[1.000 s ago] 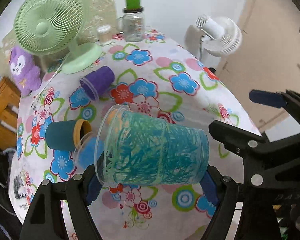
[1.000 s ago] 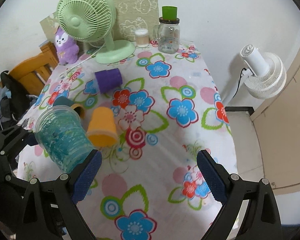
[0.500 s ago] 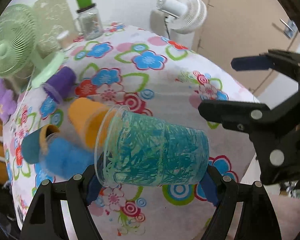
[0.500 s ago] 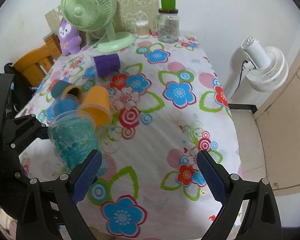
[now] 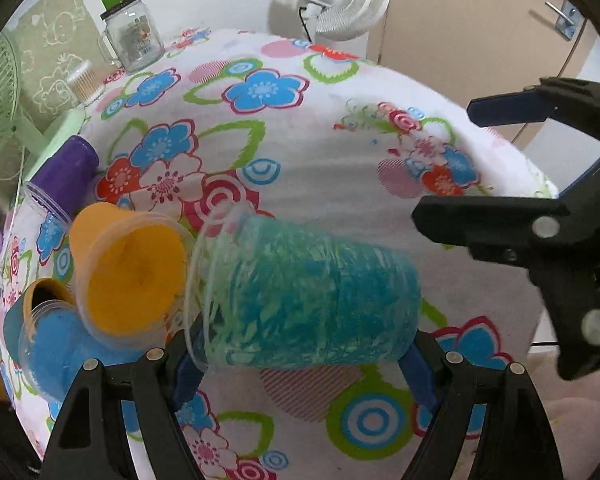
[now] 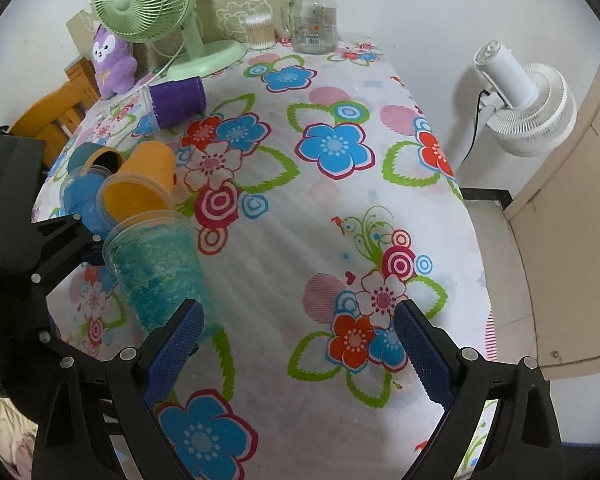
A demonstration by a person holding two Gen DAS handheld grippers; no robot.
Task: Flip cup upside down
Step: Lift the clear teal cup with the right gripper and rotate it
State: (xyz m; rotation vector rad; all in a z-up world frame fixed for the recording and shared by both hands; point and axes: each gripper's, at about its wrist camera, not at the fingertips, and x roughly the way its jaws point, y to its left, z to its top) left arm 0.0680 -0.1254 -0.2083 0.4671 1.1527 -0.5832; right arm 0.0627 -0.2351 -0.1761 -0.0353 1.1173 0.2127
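My left gripper (image 5: 300, 372) is shut on a clear plastic cup with teal streaks (image 5: 304, 296) and holds it above the flowered tablecloth (image 5: 320, 168), rim to the left in the left wrist view. In the right wrist view the same cup (image 6: 156, 272) is tilted with its rim up, and the left gripper comes in from the left edge. My right gripper (image 6: 296, 344) is open and empty over the tablecloth, just right of the cup. It also shows at the right of the left wrist view (image 5: 512, 160).
An orange cup (image 6: 144, 184), a blue cup (image 6: 80, 200), a dark teal cup (image 6: 94, 156) and a purple cup (image 6: 176, 98) lie on their sides at the table's left. A green fan (image 6: 148, 4), a glass jar (image 6: 312, 20) and a plush toy (image 6: 112, 60) stand at the back. A white fan (image 6: 520, 96) stands beyond the right edge.
The left gripper has carried the teal cup forward and rightward toward the right gripper. The right gripper has come nearer the cup and the table.
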